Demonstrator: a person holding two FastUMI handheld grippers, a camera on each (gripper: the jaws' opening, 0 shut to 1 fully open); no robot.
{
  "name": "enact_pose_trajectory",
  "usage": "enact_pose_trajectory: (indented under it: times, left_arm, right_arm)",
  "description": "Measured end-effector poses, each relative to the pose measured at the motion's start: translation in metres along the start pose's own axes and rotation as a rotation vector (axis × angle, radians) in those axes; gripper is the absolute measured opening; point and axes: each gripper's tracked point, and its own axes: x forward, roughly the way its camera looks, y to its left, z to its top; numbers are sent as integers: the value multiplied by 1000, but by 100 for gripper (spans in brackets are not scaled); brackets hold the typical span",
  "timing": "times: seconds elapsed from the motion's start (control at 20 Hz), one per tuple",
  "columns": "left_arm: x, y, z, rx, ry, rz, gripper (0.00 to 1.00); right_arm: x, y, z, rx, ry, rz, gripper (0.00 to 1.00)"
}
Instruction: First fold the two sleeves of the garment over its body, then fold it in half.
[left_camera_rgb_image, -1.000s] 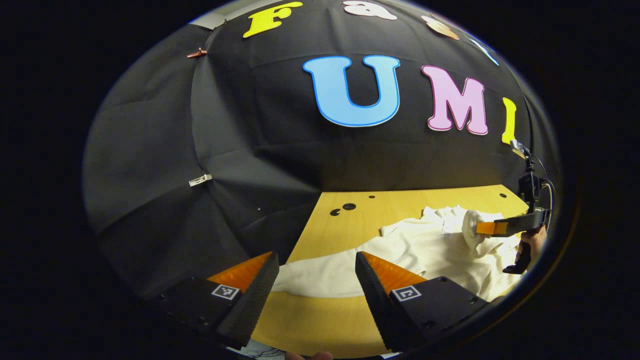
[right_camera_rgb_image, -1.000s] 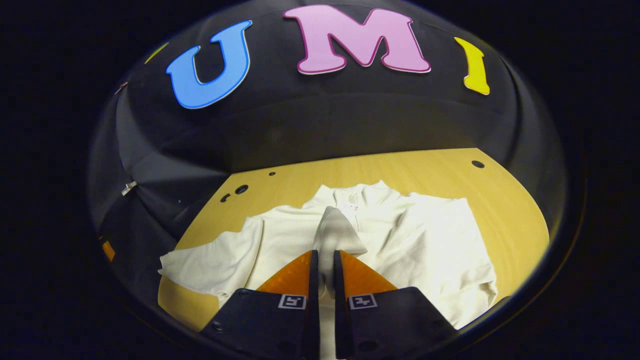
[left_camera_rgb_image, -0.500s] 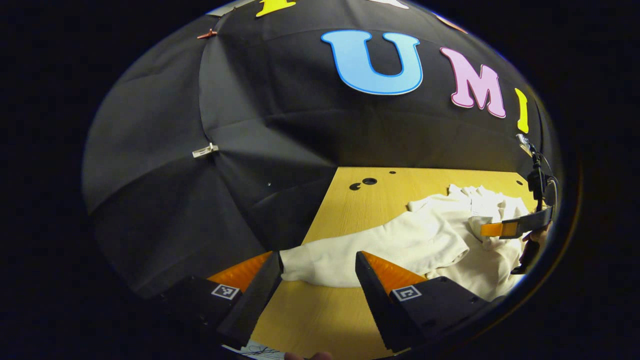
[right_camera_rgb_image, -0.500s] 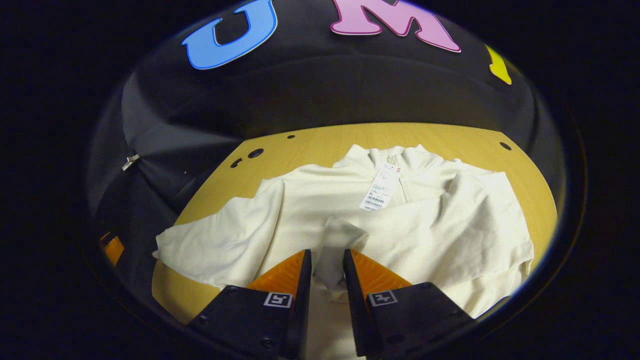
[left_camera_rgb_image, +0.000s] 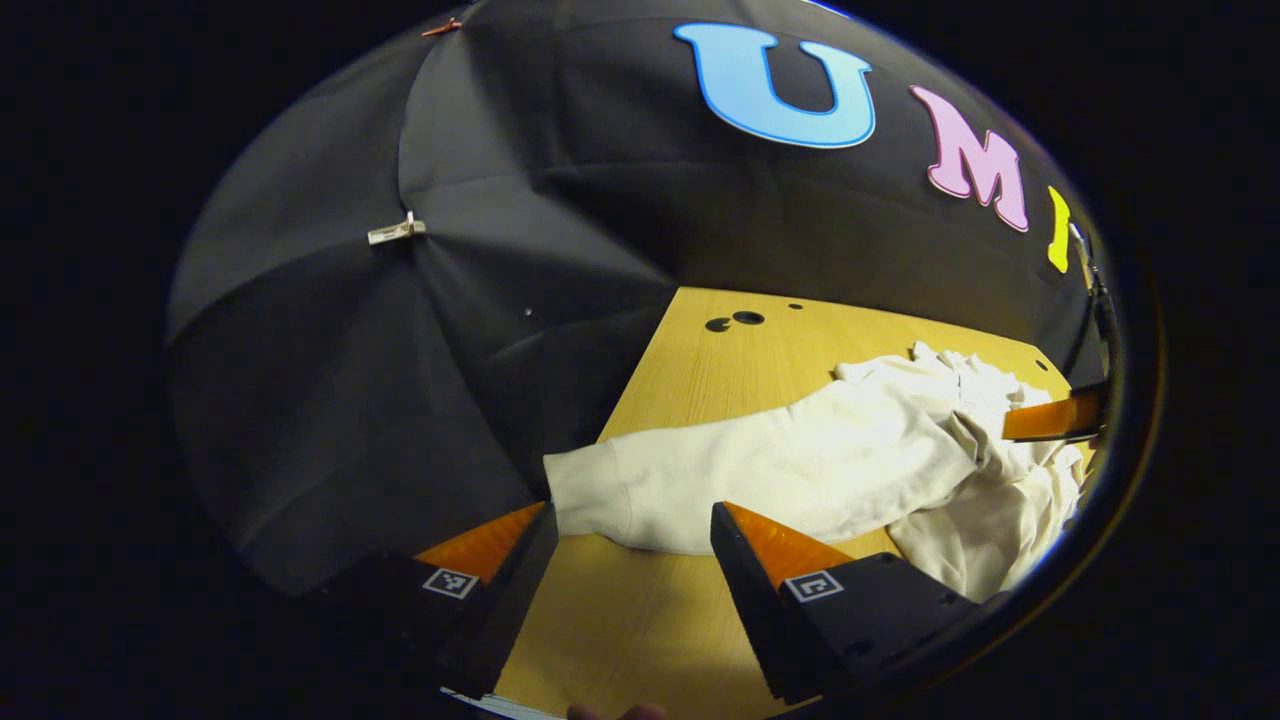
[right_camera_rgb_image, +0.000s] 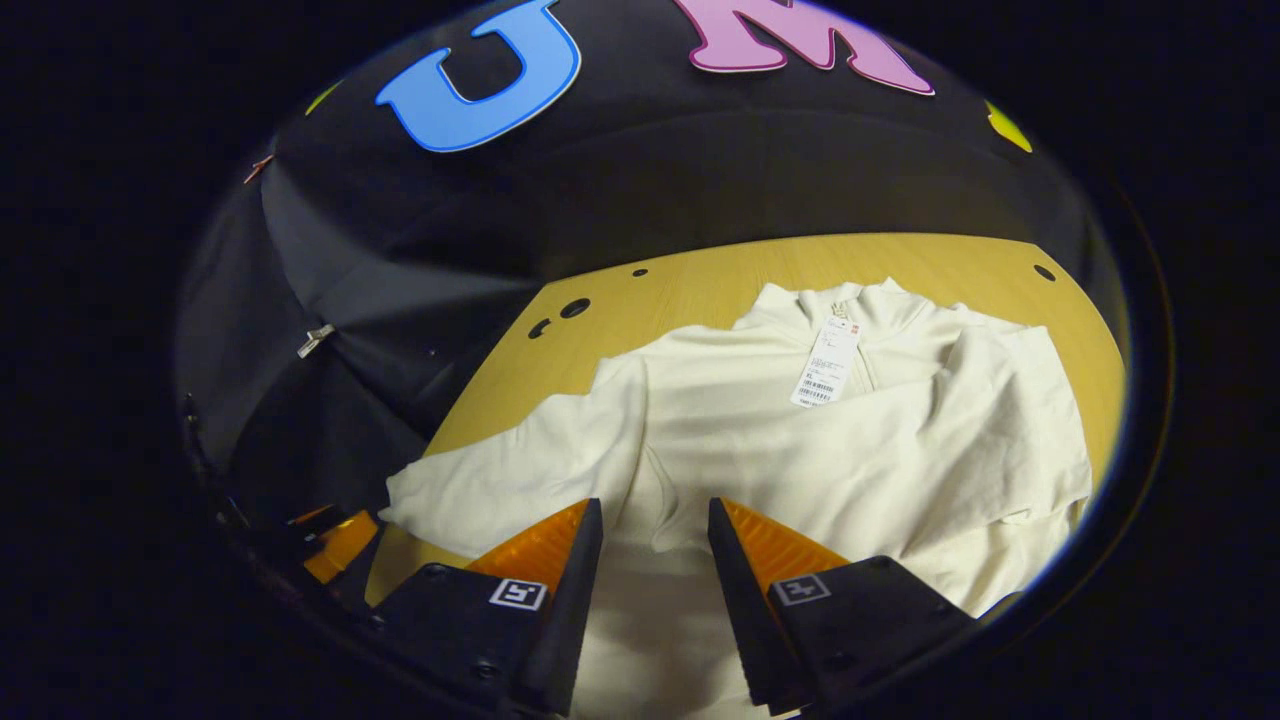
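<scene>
Left gripper (left_camera_rgb_image: 630, 520): jaws wide apart, nothing held. The cuff end of the garment's outstretched sleeve (left_camera_rgb_image: 600, 492) is seen just ahead of the fingertips, between them, flat on the wooden table (left_camera_rgb_image: 700, 370); contact with the fingers cannot be confirmed. The rest of the white sweatshirt (left_camera_rgb_image: 960, 470) is spread ahead and to the right of this tool.

Right gripper (right_camera_rgb_image: 655, 520): jaws parted, nothing pinched. It is positioned over the sweatshirt body (right_camera_rgb_image: 760, 420), with white fabric visible in the gap between the fingers and below them. The other sleeve (right_camera_rgb_image: 950, 430) is laid across the body, ahead and to the right of the fingertips. A paper hang tag (right_camera_rgb_image: 828, 365) is seen at the collar, straight ahead, further off. The unfolded sleeve (right_camera_rgb_image: 500, 480) is stretched to the left of this tool, and the left gripper's finger (right_camera_rgb_image: 340, 545) is seen near its end.

The right gripper's finger (left_camera_rgb_image: 1050, 418) is seen at the far right of the left gripper view, over the bunched fabric.
</scene>
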Motion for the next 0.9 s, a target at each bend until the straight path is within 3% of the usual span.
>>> enact_pose_trajectory:
  times: [0.05, 0.4, 0.8, 0.85, 0.9]
  left_arm:
    - [4, 4, -2, -14, 7, 4, 95]
    - [42, 19, -17, 13, 103, 18, 95]
    - [70, 17, -33, 54, 188, 40, 98]
    - [69, 14, -31, 64, 189, 37, 92]
    - [68, 10, -31, 88, 200, 33, 75]
  right_arm:
    - [-13, -5, 5, 12, -10, -14, 67]
    - [-91, -58, 6, -25, -13, -124, 67]
    - [-153, -101, -9, 30, -25, -208, 67]
    - [-156, -106, -11, 40, -27, -213, 67]
    - [-160, -109, -12, 51, -31, -215, 67]
